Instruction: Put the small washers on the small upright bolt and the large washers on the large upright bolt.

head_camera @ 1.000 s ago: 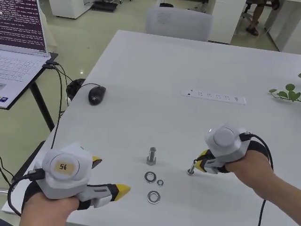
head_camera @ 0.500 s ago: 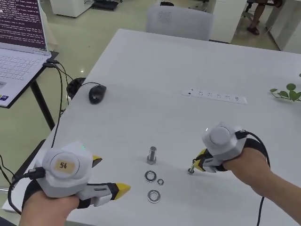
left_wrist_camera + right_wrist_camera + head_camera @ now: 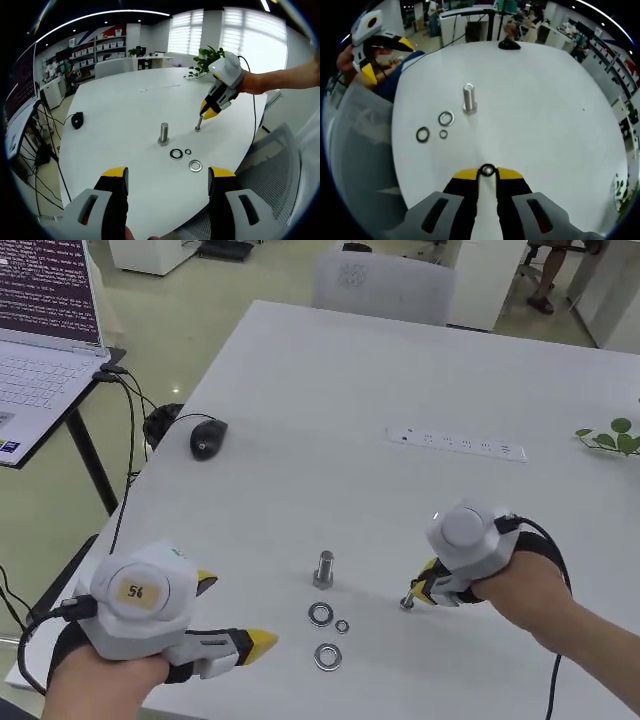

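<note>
Head view, L→R. Laptop (image 3: 40, 330) on a side stand at 9 o'clock off the white table (image 3: 330, 380), screen lit. Black mouse (image 3: 207, 439) sits near the table's 9 o'clock edge, cable running off the side.

Left gripper (image 3: 234, 612) is at the table's 7 o'clock corner. Jaws spread wide and empty, held above the surface, tips pointing toward 3 o'clock.

Large bolt (image 3: 323, 570) stands upright, head down, near the front edge, shank bare. First large washer (image 3: 320, 614) lies flat at 6 o'clock of that bolt, close but apart. Small washer (image 3: 342, 626) is just beside it at 4 o'clock; can't tell if they touch. Second large washer (image 3: 327, 656) lies flat at 6 o'clock of the first, near the left gripper's lower tip.

Small bolt (image 3: 407, 602) stands upright at 4 o'clock of the large bolt, clear of the washers. Right gripper (image 3: 425, 590) is at that bolt's top, angled in from 3 o'clock.

Right gripper view: jaws drawn nearly together, pinching a small ring (image 3: 487, 170) at the yellow tips. Can't tell whether it's a washer or the bolt's end.

Left gripper view: the right gripper's yellow tips meet the small bolt's top, and the bolt is vertical.

Power strip (image 3: 455, 445) lies at 1 o'clock of the large bolt, on the far side. Plant leaves (image 3: 610, 435) are at the table's 3 o'clock edge.
</note>
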### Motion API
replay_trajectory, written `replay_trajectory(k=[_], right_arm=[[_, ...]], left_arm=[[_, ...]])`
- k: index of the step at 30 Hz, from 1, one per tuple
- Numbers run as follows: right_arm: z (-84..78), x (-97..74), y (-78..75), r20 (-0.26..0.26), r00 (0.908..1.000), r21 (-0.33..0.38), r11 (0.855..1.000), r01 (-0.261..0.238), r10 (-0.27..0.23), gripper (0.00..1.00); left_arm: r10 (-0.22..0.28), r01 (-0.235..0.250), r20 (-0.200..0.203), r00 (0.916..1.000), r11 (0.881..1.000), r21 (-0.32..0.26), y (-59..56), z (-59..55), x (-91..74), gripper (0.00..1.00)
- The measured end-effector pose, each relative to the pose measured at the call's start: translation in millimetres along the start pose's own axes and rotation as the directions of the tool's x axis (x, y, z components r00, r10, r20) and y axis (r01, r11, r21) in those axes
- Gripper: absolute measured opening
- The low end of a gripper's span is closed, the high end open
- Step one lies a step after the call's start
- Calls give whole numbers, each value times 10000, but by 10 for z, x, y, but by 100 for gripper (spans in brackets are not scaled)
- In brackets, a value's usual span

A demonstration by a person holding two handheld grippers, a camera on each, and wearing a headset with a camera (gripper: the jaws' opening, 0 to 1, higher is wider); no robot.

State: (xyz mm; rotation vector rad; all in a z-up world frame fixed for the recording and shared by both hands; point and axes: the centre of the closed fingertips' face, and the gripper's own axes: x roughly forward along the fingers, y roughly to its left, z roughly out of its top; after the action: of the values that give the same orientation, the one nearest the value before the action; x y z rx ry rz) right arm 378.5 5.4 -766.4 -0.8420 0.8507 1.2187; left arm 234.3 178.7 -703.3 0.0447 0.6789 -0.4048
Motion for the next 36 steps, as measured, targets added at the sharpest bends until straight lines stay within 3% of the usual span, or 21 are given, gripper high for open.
replay_trajectory(k=[14,30,36], right_arm=[[-37,99,1,-267,9996,2,9999,-137,137,14],[-216,434,20,-672,9969,360,9986,-396,420,14],[-267,405,21,-646,9974,531,9982,-285,319,19]], left_arm=[[-7,7,-18,10000,10000,3,11,-10,-1,64],[-8,8,-53,10000,10000,14,20,-13,-2,64],[26,-26,-71,10000,10000,-39,24,-34,-14,64]])
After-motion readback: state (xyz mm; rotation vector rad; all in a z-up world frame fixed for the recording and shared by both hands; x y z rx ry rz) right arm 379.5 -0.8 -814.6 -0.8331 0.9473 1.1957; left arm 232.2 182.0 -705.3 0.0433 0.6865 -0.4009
